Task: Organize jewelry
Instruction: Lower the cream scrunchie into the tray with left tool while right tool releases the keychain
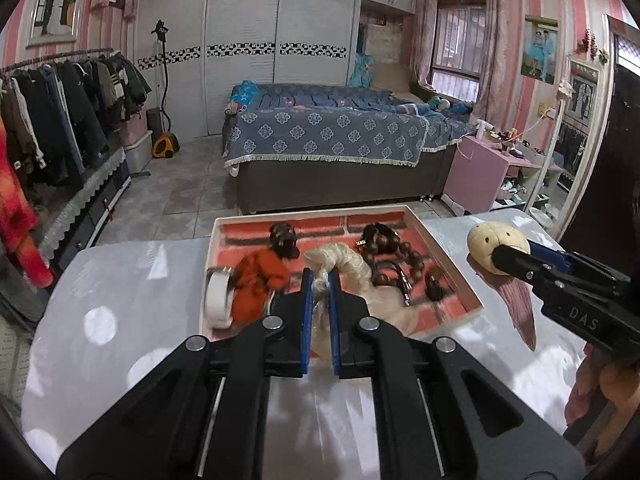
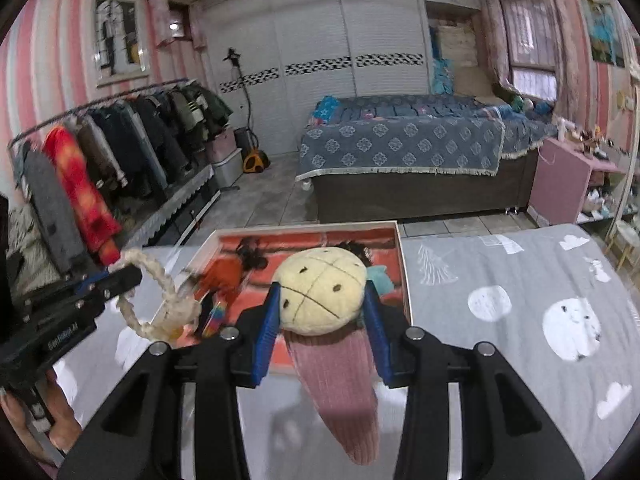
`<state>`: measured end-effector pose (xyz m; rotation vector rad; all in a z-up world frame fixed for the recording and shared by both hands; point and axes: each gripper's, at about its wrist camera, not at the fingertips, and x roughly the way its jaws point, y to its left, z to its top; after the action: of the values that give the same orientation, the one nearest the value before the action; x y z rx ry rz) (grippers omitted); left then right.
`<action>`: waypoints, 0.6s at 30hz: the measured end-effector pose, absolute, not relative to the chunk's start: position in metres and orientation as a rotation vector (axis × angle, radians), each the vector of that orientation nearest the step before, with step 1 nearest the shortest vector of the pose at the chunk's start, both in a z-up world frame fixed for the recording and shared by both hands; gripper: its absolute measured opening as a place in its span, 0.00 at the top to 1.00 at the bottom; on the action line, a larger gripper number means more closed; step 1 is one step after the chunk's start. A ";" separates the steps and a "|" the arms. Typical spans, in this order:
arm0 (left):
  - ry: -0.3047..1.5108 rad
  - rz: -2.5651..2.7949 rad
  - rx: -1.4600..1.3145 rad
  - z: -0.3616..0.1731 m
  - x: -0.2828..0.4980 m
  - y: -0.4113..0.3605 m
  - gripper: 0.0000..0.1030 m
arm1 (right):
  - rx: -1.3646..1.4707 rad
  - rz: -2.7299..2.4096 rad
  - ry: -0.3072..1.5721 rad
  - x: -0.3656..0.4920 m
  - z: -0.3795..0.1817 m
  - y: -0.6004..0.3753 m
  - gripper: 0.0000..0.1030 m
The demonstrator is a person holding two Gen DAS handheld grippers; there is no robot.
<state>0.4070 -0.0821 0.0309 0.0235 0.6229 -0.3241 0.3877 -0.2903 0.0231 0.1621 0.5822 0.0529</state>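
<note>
A shallow white-rimmed tray (image 1: pixel 448 256) with a red lining sits on the table. In it lie an orange scrunchie (image 1: pixel 258 280), a white bangle (image 1: pixel 218 298), dark wooden bead bracelets (image 1: pixel 396 252) and a dark hair clip (image 1: pixel 284 238). My left gripper (image 1: pixel 319 280) is shut on a cream twisted loop (image 1: pixel 344 264), which shows lifted over the tray's left edge in the right wrist view (image 2: pixel 160 300). My right gripper (image 2: pixel 322 300) is shut on a cream plush ball with a pink ribbed tail (image 2: pixel 320 292), held above the tray's right part (image 1: pixel 496 248).
The table (image 2: pixel 520 280) has a grey cloth with white prints. Beyond it are a bed (image 1: pixel 340 140), a clothes rack (image 1: pixel 60 112) on the left and a pink cabinet (image 1: pixel 480 172) on the right.
</note>
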 end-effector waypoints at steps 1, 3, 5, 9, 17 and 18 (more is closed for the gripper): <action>0.627 -0.318 0.027 0.026 0.418 -0.085 0.94 | 0.176 0.053 0.581 0.398 0.019 -0.294 0.61; 0.637 -0.299 0.030 0.014 0.441 -0.087 0.94 | 0.195 0.045 0.581 0.419 0.012 -0.301 0.61; 0.657 -0.277 0.027 -0.001 0.463 -0.087 0.94 | 0.190 0.030 0.581 0.435 0.004 -0.305 0.61; 0.693 -0.228 0.048 -0.029 0.489 -0.078 0.94 | 0.198 0.000 0.605 0.467 -0.022 -0.314 0.60; 0.770 -0.163 0.069 -0.064 0.509 -0.066 0.89 | 0.151 -0.041 0.664 0.486 -0.066 -0.308 0.57; 0.769 -0.155 0.077 -0.065 0.509 -0.066 0.86 | 0.144 -0.040 0.672 0.487 -0.067 -0.307 0.54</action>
<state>0.5086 -0.0663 -0.0650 0.0772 0.7691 -0.1545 0.4870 -0.3072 -0.0669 0.1436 0.6722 -0.0399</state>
